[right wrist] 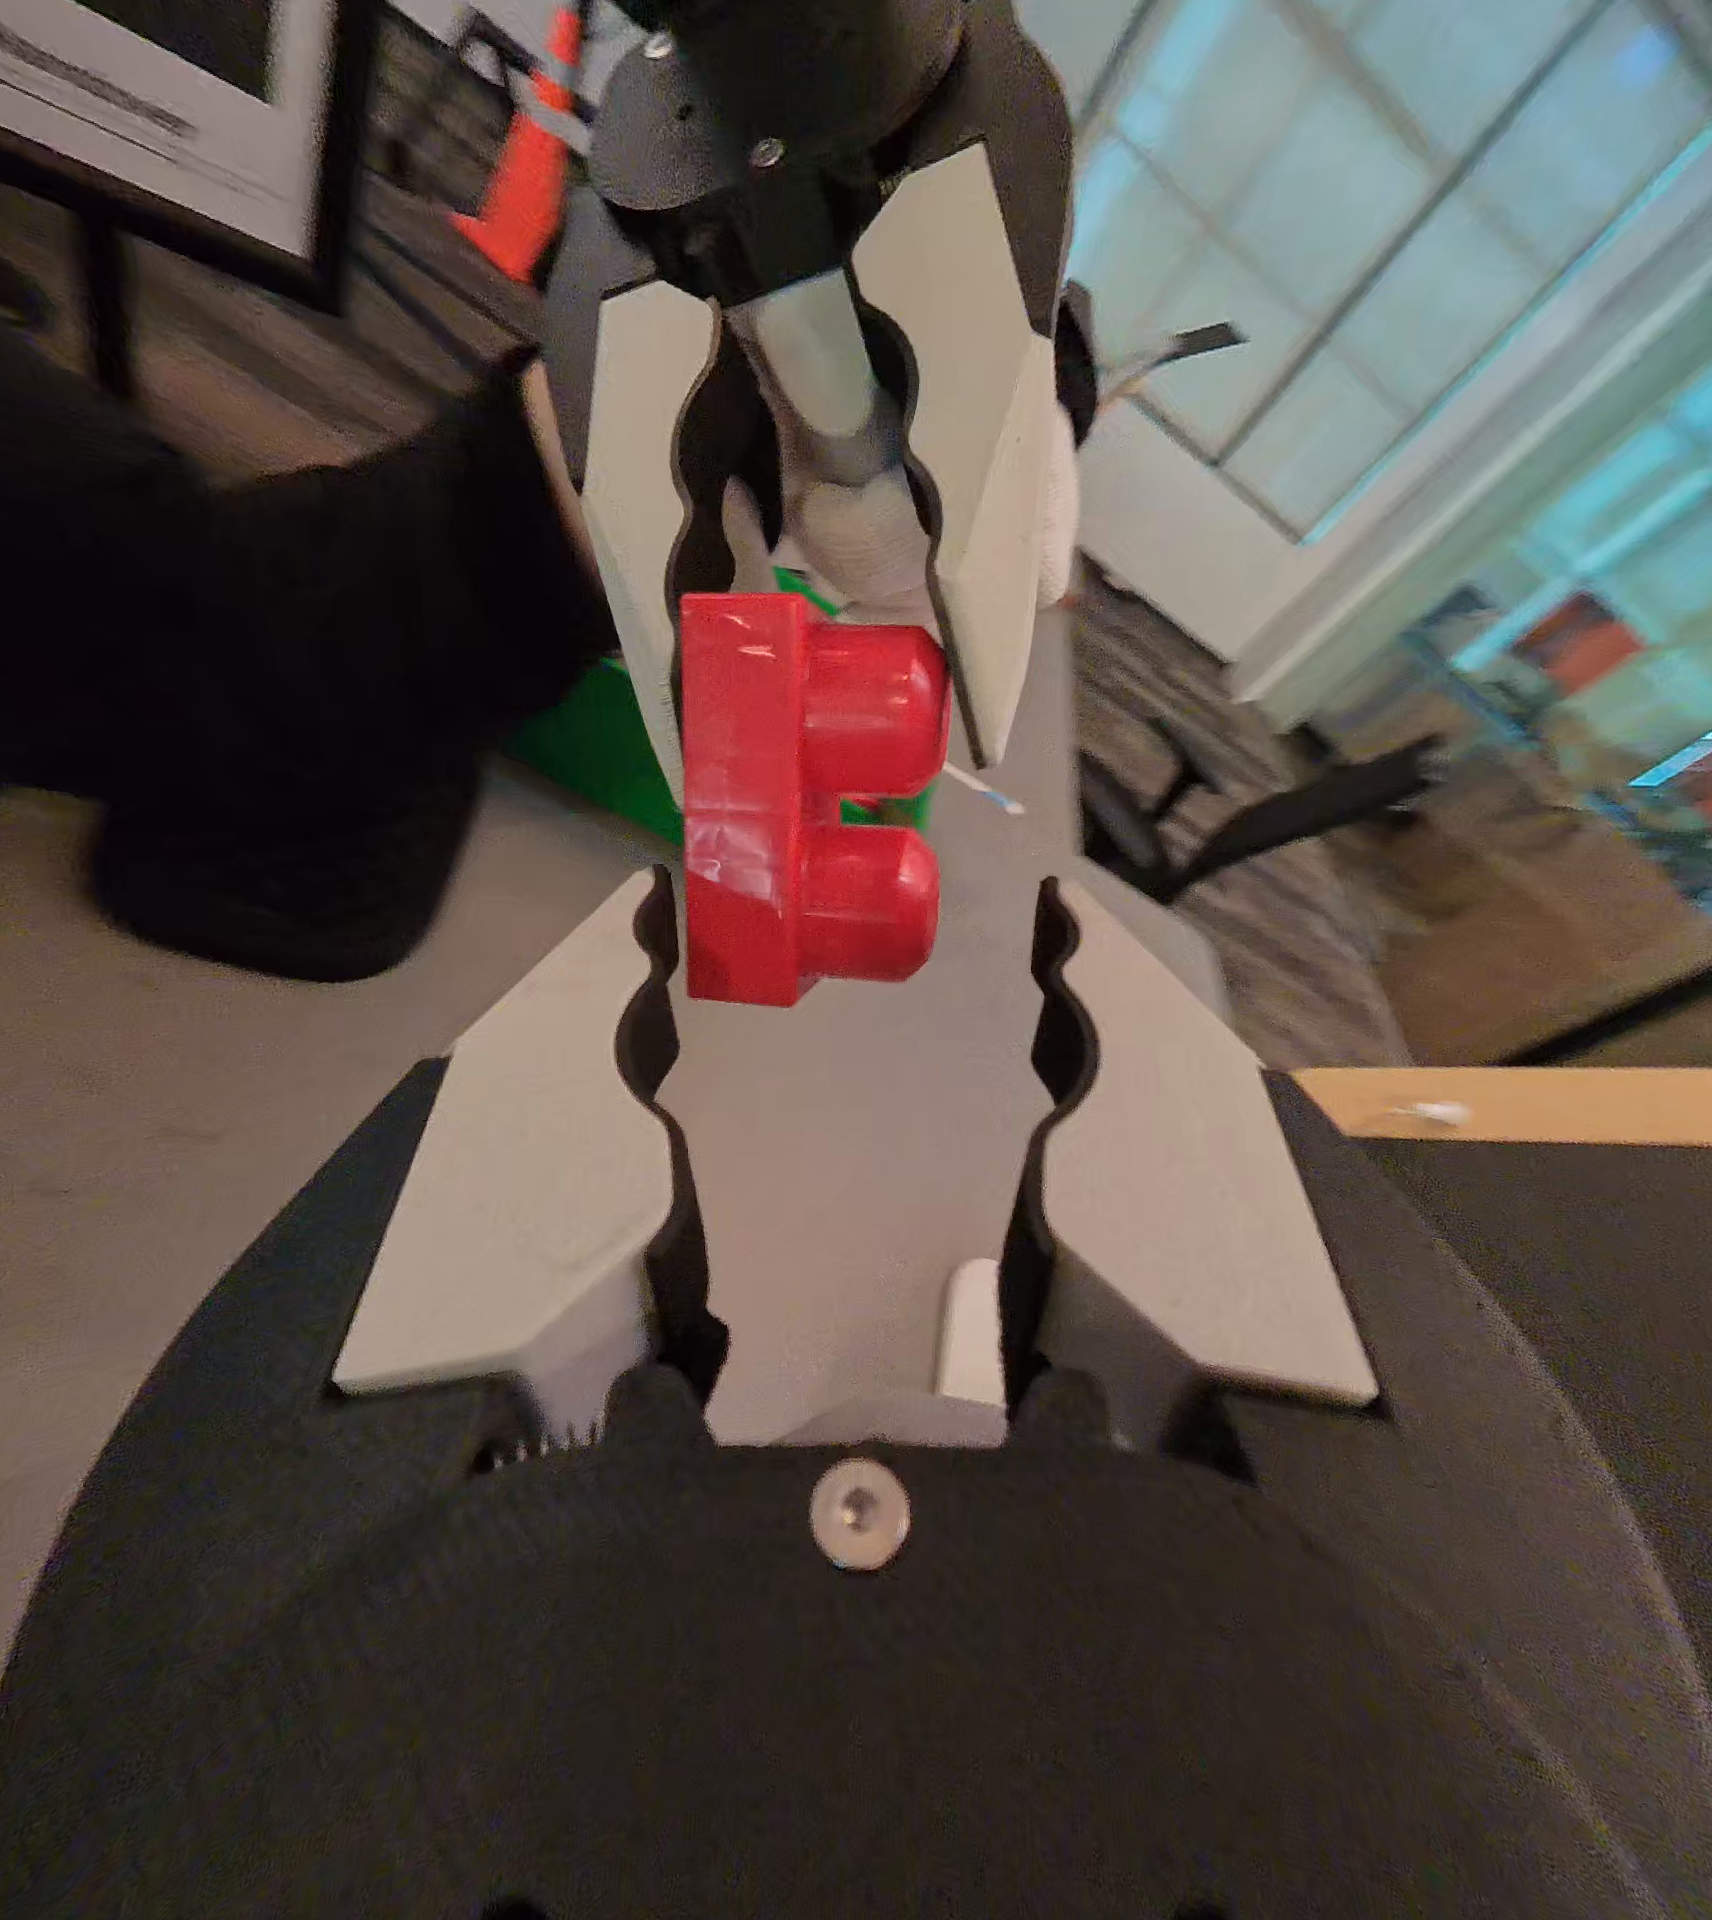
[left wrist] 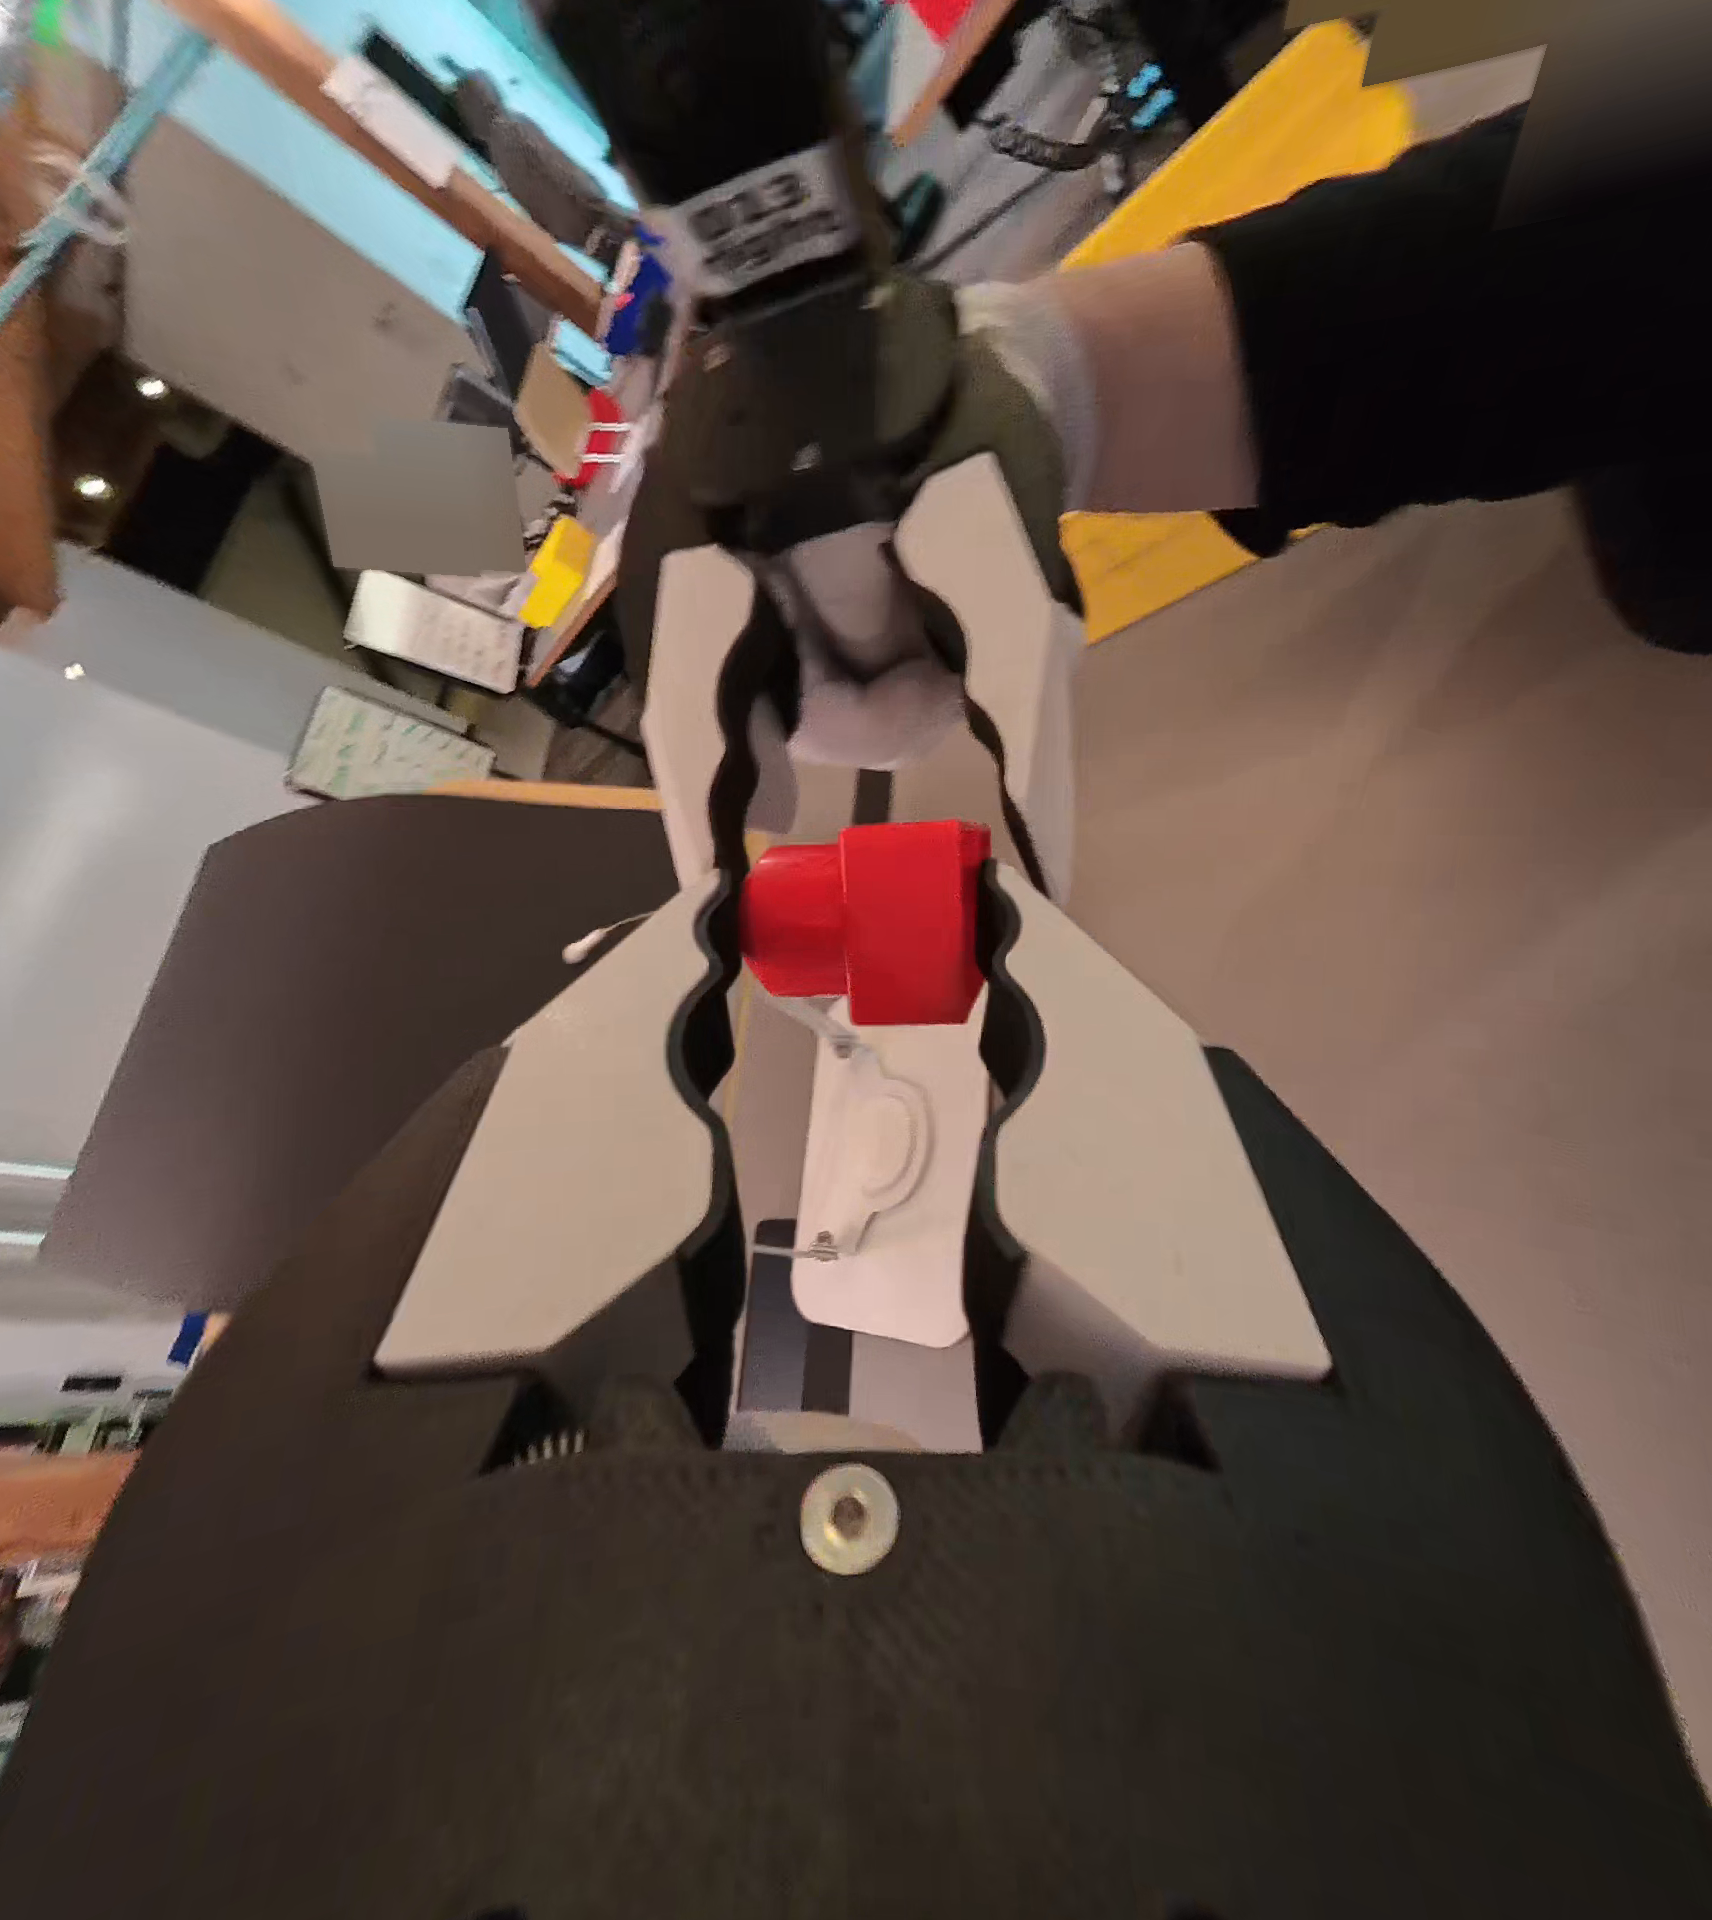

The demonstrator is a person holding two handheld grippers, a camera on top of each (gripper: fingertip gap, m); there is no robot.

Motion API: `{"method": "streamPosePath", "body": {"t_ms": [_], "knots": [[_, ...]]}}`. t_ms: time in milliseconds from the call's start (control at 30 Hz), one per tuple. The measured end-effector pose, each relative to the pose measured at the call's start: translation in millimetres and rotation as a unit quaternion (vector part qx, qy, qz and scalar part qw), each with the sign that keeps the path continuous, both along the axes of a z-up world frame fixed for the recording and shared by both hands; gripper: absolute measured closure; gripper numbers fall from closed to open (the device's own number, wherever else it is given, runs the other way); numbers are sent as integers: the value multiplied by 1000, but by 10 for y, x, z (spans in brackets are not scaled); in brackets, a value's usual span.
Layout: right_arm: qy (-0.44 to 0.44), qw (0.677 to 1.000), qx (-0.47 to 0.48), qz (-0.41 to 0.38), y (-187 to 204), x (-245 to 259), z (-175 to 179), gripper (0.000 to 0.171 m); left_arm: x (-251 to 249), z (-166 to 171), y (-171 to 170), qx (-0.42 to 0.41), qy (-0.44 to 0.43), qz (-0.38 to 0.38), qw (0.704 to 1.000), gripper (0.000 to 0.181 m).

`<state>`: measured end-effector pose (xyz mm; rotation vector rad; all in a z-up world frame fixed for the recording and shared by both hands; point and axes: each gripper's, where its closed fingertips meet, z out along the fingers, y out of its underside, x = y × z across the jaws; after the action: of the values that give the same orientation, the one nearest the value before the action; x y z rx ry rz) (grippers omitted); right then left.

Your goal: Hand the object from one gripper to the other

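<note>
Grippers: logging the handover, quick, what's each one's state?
Left gripper: closed on the red block.
Right gripper: open, holding nothing.

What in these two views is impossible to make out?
- Right wrist view: whether the right gripper already touches the red block; motion blur smears that edge.
- Left wrist view: the block's second stud, hidden behind the first.
- Left wrist view: the white card behind the left gripper; its fingers cover the card's edges.
</note>
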<state>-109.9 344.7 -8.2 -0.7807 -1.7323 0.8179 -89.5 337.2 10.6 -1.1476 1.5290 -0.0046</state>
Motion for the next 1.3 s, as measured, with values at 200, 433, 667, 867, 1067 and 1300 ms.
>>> {"method": "streamPosePath", "body": {"t_ms": [200, 433, 667, 867, 1067, 1300], "knots": [[-100, 982, -93, 133, -454, 133, -328, 96, 258, -236, -358, -29, 69, -61, 995, 137], [-155, 932, -158, 287, -944, 331, -434, 122, 434, -403, -643, -50, 114, -112, 986, 138], [-129, 922, -162, 328, -1030, 362, -328, 134, 434, -331, -712, -35, 108, -108, 988, 136], [40, 988, -71, 134, -344, 84, 104, 134, 159, 213, -291, 10, -29, -2, 1000, 111], [219, 950, 99, -202, 674, -22, 631, 133, -229, 678, 412, 7, -216, 104, 971, 109], [292, 858, 184, -381, 1012, 9, 745, 133, -138, 655, 775, 8, -267, 147, 952, 110]]}}
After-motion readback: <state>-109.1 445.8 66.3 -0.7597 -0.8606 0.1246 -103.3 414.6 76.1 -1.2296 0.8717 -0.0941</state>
